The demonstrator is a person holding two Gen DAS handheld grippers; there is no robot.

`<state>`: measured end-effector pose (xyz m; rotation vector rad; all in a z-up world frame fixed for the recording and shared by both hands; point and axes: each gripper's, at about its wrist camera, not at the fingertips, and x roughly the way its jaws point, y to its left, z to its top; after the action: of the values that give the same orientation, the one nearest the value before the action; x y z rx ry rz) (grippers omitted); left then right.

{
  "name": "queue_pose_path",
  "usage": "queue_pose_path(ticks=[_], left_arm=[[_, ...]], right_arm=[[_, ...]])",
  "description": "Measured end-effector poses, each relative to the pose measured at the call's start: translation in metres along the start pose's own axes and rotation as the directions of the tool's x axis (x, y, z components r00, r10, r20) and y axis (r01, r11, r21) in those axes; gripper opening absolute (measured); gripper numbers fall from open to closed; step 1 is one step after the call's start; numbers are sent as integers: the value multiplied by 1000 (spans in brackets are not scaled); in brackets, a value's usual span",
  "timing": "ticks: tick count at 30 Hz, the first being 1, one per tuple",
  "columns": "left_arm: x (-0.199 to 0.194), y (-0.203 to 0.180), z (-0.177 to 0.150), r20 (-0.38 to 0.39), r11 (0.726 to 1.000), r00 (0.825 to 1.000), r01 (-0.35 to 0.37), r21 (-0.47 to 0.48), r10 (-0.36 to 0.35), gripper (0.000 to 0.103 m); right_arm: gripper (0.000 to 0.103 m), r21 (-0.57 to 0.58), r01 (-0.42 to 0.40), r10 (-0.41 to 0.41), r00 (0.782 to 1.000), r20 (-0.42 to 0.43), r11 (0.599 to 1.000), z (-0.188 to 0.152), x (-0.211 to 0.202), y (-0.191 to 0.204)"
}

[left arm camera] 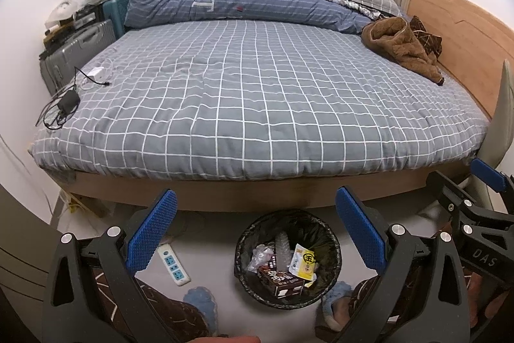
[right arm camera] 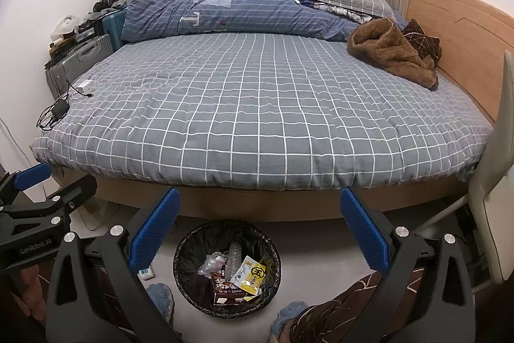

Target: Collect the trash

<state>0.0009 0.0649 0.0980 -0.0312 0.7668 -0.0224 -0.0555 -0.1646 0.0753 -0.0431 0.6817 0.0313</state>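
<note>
A round black-lined trash bin (left arm camera: 244, 249) stands on the floor at the foot of the bed; it also shows in the right wrist view (right arm camera: 189, 249). It holds a brown carton (left arm camera: 281, 280), a yellow-white wrapper (left arm camera: 303, 262), a clear plastic bottle and crumpled plastic. My left gripper (left arm camera: 255, 198) is open and empty, held above the bin. My right gripper (right arm camera: 258, 198) is open and empty, also above the bin. Each gripper shows at the edge of the other's view.
A bed with a grey checked cover (left arm camera: 257, 92) fills the view ahead. On it lie a brown fleece garment (left arm camera: 401, 49), a blue duvet, chargers and cables (left arm camera: 69, 103). A power strip (left arm camera: 173, 266) lies on the floor. Suitcases (left arm camera: 74, 50) stand left, a chair (right arm camera: 494, 182) right.
</note>
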Motion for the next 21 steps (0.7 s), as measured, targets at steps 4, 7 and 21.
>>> queue_pose_path(ticks=[4,7,21], left_arm=[[2,1,-1,-6,1000,1000,7,-10,-7,97],[4,3,-1,-10,1000,1000,4,-8,-4,97],[11,0,0,-15,1000,1000,-11,15,11,97]], right_arm=[[96,-1,0,0,1000,0,1000,0,1,0],[96,-4,-1,1,1000,-1,1000,0,2,0],[96,-4,-7,7,1000,-1,1000,2,6,-2]])
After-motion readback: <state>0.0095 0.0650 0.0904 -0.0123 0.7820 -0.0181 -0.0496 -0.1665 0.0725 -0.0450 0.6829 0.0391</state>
